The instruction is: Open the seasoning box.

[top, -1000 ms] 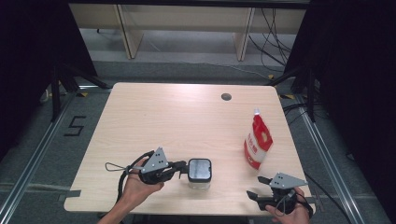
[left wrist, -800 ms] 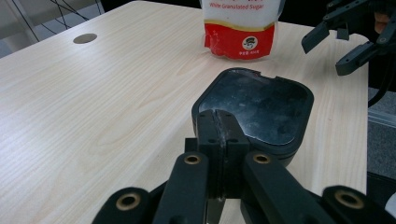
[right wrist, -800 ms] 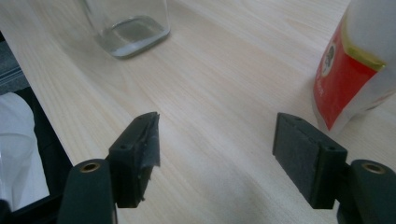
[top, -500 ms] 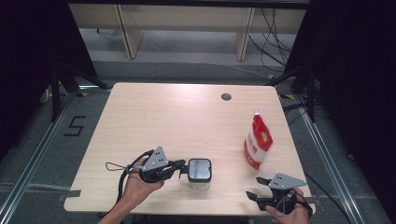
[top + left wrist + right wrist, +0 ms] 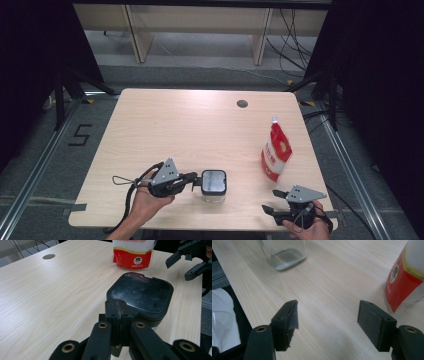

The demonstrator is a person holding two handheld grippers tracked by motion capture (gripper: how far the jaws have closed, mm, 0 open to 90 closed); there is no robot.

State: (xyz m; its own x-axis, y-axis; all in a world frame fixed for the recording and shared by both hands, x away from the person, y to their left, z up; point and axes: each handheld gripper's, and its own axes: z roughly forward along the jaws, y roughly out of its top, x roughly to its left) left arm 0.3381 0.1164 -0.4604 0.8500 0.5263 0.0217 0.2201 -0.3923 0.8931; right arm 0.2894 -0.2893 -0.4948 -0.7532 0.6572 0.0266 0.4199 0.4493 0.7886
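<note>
The left gripper (image 5: 194,181) has its jaws pressed together against the edge of the black lid (image 5: 214,182) on a glass jar (image 5: 283,253) standing near the table's (image 5: 190,125) front edge. The right gripper (image 5: 272,210) hovers at the front right corner, jaws wide with nothing between. A red sugar pouch (image 5: 276,151) stands upright near the right edge.
</note>
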